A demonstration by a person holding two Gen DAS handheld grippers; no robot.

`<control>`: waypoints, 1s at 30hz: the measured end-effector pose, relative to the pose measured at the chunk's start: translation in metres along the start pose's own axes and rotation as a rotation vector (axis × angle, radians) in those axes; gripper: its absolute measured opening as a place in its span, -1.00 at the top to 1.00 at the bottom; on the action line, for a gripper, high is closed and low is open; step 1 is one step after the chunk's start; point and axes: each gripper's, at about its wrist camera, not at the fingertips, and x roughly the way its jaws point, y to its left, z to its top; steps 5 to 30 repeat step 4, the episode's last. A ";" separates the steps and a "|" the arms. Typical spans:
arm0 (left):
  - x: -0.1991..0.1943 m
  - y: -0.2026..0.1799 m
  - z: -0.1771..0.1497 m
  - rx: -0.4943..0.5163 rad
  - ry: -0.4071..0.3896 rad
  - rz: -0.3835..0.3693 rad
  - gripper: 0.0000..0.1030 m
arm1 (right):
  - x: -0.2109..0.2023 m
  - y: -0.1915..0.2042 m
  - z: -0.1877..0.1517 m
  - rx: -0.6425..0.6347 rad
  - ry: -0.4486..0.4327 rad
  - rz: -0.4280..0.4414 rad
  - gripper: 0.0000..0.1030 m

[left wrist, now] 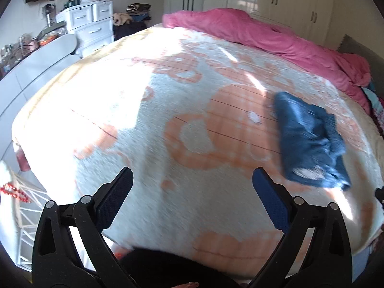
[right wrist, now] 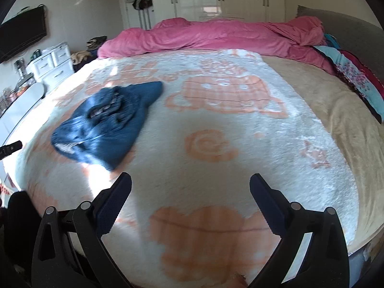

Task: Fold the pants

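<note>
Left wrist view: left gripper point(left wrist: 192, 180) spread wide, empty, over the bed point(left wrist: 144, 144). Pants point(left wrist: 309, 141) lie crumpled toward the bed's near edge, between both grippers. Soft denim, floppy; pinch the hem. Right gripper point(right wrist: 190, 184) likewise released.

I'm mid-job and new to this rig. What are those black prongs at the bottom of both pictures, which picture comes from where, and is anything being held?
The prongs are two-finger grippers that a person holds, one per hand, each carrying a fisheye camera looking along its fingers. One picture is from the left gripper, the other from the right gripper. Both are open and hold nothing. Below them is a bed covered by a white and orange blanket. The blue pants lie crumpled on it, untouched; from the left view they sit to the right. A pink duvet is bunched along the far side.
</note>
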 end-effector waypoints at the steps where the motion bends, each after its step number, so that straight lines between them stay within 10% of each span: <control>1: 0.014 0.012 0.013 -0.009 0.016 0.041 -0.82 | 0.007 -0.021 0.010 0.033 0.004 -0.038 -0.91; 4: 0.059 0.047 0.058 -0.042 0.051 0.149 -0.82 | 0.030 -0.077 0.036 0.090 0.009 -0.170 -0.91; 30: 0.059 0.047 0.058 -0.042 0.051 0.149 -0.82 | 0.030 -0.077 0.036 0.090 0.009 -0.170 -0.91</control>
